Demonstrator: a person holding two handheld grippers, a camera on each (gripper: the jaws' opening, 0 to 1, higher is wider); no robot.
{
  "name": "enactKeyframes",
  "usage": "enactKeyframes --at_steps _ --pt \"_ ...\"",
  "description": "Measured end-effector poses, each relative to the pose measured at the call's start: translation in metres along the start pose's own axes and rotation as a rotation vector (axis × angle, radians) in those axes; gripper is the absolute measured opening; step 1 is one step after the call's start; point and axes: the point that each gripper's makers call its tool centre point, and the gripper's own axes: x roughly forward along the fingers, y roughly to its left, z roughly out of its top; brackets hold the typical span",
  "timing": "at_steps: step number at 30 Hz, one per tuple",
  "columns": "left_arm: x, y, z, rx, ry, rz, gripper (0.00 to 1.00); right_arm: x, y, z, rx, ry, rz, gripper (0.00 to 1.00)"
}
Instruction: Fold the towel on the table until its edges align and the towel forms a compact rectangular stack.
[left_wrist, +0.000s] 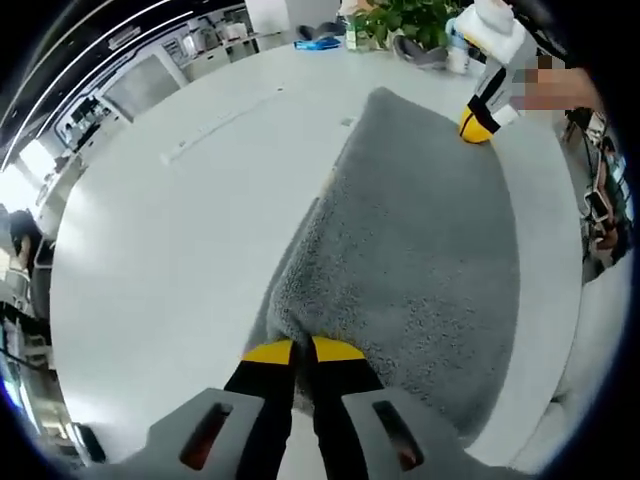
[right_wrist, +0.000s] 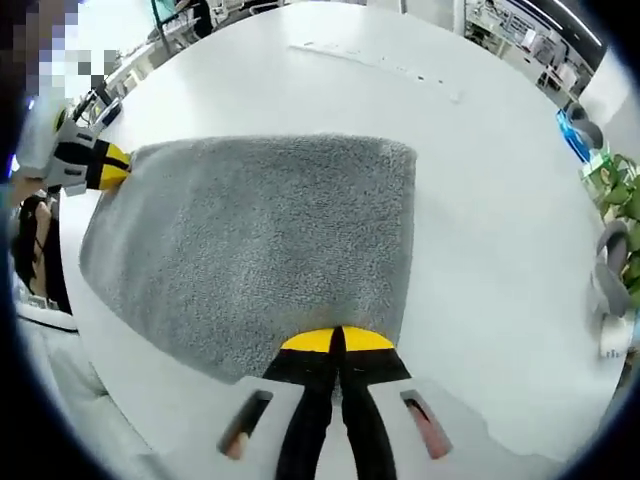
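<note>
A grey towel (left_wrist: 420, 250) lies flat on the white table (left_wrist: 170, 250), with a second layer peeking out under its left edge. My left gripper (left_wrist: 303, 350) is shut on the towel's near corner, yellow tips pressed together. At the far corner, the right gripper (left_wrist: 478, 122) also pinches the cloth. In the right gripper view the towel (right_wrist: 270, 240) spreads out as a rectangle. My right gripper (right_wrist: 337, 342) is shut on its near edge by the right corner. The left gripper (right_wrist: 100, 165) holds the far left corner.
Potted plants (left_wrist: 400, 20), a blue object (left_wrist: 318, 43) and a white strip (left_wrist: 215, 125) sit toward the table's far side. A plant (right_wrist: 620, 190) and a grey item (right_wrist: 605, 265) stand at the right edge. The person's body (right_wrist: 40, 260) is close to the table edge.
</note>
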Motion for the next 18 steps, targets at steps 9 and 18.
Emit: enactKeyframes --at_steps 9,18 --pt "-0.011 -0.018 -0.014 -0.042 -0.015 -0.009 0.05 0.002 -0.001 0.005 -0.124 0.045 -0.043 0.00" --pt "-0.017 -0.032 -0.021 -0.061 -0.018 -0.007 0.05 0.005 -0.006 0.012 -0.144 0.044 -0.039 0.00"
